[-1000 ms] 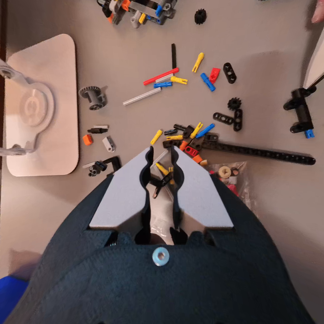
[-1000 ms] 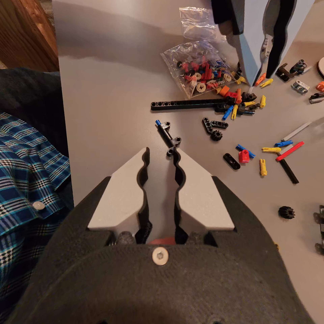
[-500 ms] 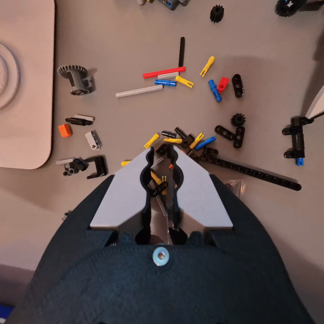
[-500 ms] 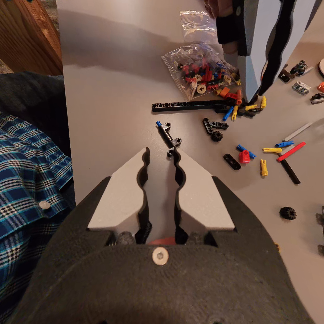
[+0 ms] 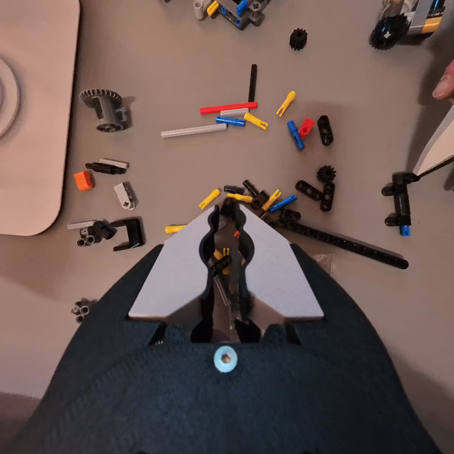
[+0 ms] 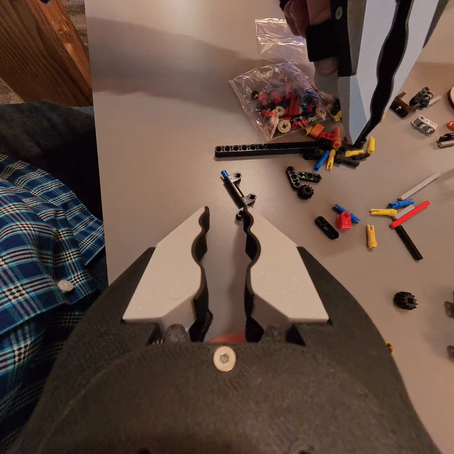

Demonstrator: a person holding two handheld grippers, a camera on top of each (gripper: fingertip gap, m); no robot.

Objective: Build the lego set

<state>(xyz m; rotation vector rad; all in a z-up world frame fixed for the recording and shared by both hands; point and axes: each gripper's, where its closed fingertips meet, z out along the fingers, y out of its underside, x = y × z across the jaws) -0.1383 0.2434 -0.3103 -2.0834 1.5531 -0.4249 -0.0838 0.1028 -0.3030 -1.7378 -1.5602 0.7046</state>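
Left gripper (image 5: 228, 208) tips sit in a dense pile of pins (image 5: 255, 196), hemmed right by the long beam (image 5: 344, 242) and left by a yellow pin (image 5: 173, 228). Bare table (image 6: 152, 135) at upper left of right wrist view is open. Bag (image 6: 282, 103) blocks upper centre. Right gripper (image 6: 226, 213) has an axle piece (image 6: 237, 191) at its tip.

Desk (image 6: 152, 122) is showing flat grey-beige. Left tool (image 5: 228, 208) and right tool (image 6: 226, 216) are both showing pale grey fingers on black bodies. Long beam (image 6: 265, 150) is reading black, far right. Axle (image 5: 228, 107) is showing red, with blue pin (image 5: 230, 121) and yellow pin (image 5: 256, 121) just beside it. Small block (image 5: 83, 180) is showing orange, left. Sleeve (image 6: 36, 233) is showing blue-white plaid, near left. Mat (image 5: 36, 122) is showing pinkish beige.
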